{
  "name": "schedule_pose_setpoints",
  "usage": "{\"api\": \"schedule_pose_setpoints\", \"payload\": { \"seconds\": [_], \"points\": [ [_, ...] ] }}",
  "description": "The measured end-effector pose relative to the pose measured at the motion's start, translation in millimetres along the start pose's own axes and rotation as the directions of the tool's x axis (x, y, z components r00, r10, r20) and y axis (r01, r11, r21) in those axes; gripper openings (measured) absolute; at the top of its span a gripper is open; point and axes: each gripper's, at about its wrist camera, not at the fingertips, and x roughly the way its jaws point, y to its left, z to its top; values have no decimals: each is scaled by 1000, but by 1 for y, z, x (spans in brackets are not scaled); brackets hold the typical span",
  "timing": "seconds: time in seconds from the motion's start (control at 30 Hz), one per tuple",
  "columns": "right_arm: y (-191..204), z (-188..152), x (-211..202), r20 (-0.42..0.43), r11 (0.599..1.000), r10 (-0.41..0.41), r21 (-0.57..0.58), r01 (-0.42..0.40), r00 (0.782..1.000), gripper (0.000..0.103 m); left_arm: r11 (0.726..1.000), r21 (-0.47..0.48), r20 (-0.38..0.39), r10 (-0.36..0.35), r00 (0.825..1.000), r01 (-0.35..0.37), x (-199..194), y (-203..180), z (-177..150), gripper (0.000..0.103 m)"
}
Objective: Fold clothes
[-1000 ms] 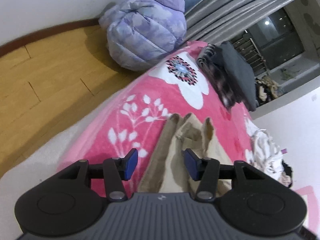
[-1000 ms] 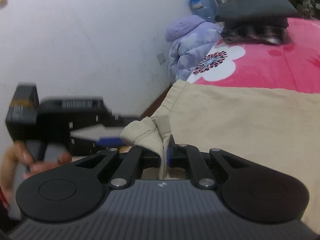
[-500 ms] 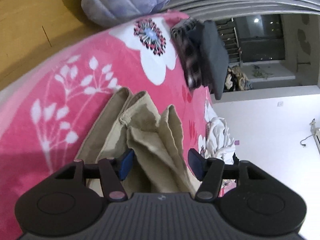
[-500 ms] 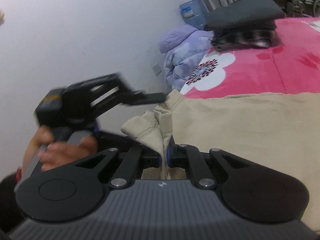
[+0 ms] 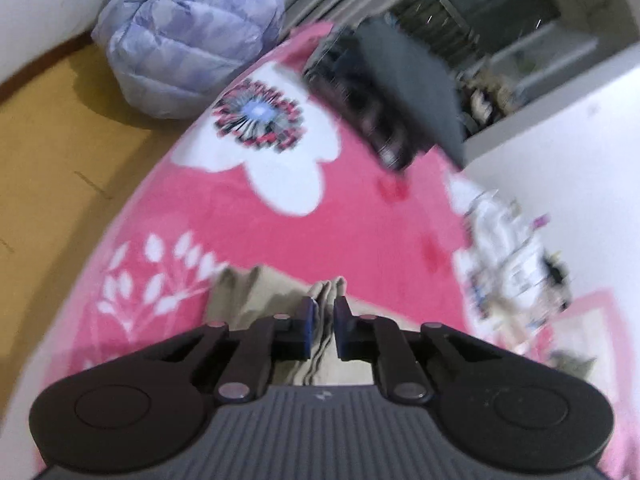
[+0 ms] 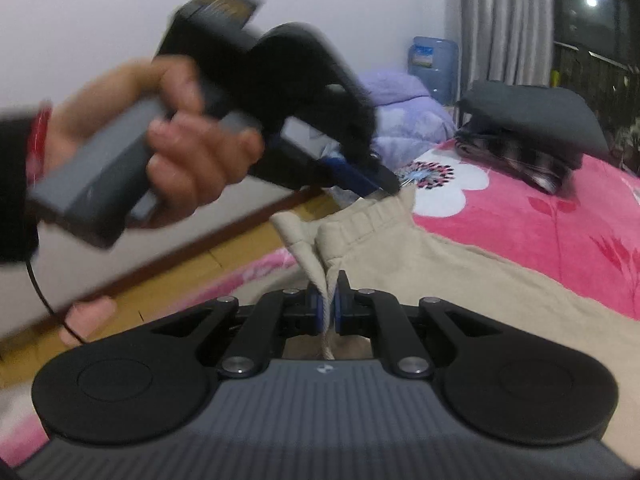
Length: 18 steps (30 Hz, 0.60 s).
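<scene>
- The beige garment [image 6: 460, 276] lies spread on a pink blanket [image 5: 360, 232] with white flower prints, which covers the bed.
- The left gripper [image 5: 323, 322] has just been closing its jaws; they now pinch a bunched edge of the beige cloth, with folds of fabric showing between the blue pads [image 5: 309, 320].
- The right gripper [image 6: 329, 304] has its jaws clenched on a thin fold of the same garment, near its ribbed waistband (the gathered hem rises just ahead of the pads).
- In the right wrist view a hand [image 6: 172, 136] grips the left gripper's handle, and that gripper's tips sit at the far corner of the waistband.
- A stack of folded dark clothes [image 6: 532, 128] rests farther along the bed, well apart from the garment.
- A lilac quilted bundle [image 5: 188, 36] sits on the wooden floor [image 5: 52, 152] beside the bed.
- A blue water jug [image 6: 432, 64] stands by the grey curtain [image 6: 504, 20].
- The left wrist view is blurred.
</scene>
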Motion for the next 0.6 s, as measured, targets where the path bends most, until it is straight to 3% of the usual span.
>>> {"api": "schedule_pose_setpoints", "payload": {
  "seconds": [0.13,0.17,0.2,0.27,0.4,0.5,0.6],
  "points": [
    [11,-4,17,-44,998,2,-65,-5,999,13,997,-10,-21,79,997,-79,8,17,-3,10],
    [11,-4,15,-38,997,18,-70,-21,999,23,996,-25,-19,84,996,-84,7,23,-3,11],
    [12,-4,12,-27,996,49,-70,-51,998,40,995,-37,-13,91,996,-91,3,28,-3,13],
    [16,-4,8,-3,991,103,-84,-103,995,59,992,-58,0,109,994,-109,-5,37,-3,21],
    [22,-7,-9,60,979,173,-120,-165,983,61,982,-34,96,186,978,-184,-30,32,-1,25],
    [1,-8,-27,104,982,187,-15,-186,977,62,978,32,177,196,964,-205,-52,11,-5,25],
    [-44,-15,-46,135,979,114,155,-135,984,62,964,175,215,160,963,-199,-63,-25,-21,26]
  ]
}}
